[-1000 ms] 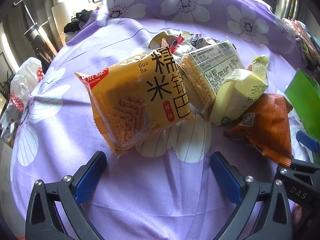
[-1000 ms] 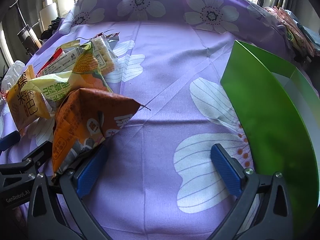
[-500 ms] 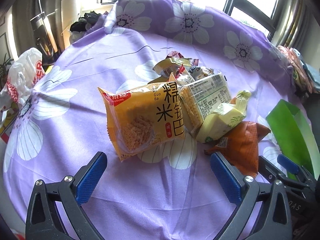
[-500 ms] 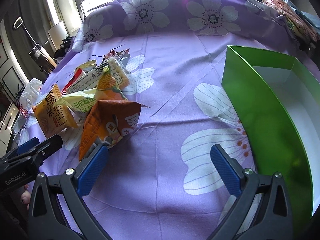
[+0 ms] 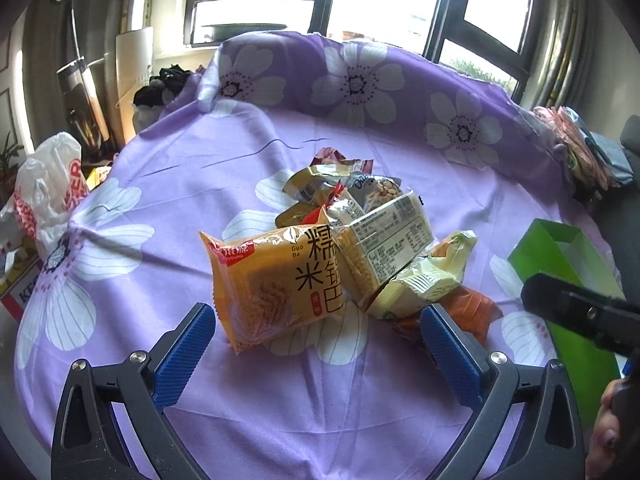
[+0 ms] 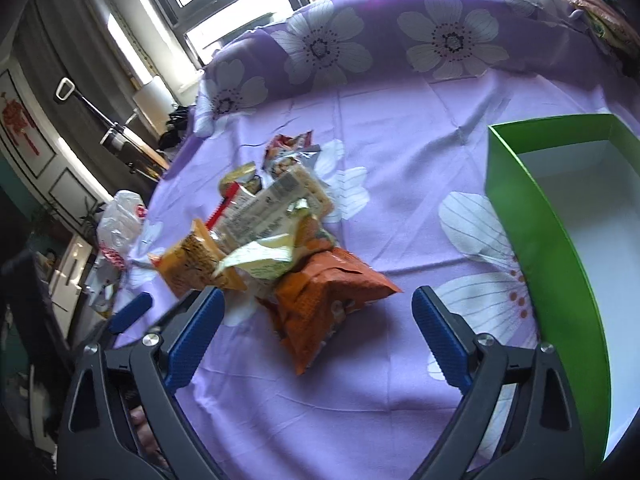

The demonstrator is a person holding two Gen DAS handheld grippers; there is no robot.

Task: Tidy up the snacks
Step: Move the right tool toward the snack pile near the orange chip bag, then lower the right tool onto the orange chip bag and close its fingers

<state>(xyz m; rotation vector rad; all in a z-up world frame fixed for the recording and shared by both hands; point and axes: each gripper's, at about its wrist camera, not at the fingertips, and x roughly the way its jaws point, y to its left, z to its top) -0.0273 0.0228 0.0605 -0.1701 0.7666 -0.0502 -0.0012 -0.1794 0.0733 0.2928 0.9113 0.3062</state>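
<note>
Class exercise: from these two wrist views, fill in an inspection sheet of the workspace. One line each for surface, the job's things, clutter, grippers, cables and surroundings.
Surface: purple floral cloth, creased, draped up at the far edge.
Job's things: snack pile in one heap; yellow rice-cracker bag at its left, orange packet nearest the right gripper; green box to the right, white interior bare where visible.
Clutter: white plastic bag off the cloth's left edge; stacked packets at far right.
Grippers: left gripper open, holding nothing; right gripper open, jaws closing, nothing gripped.
Cables: nothing seen.
Surroundings: window behind, bright daylight; cabinets at left.
</note>
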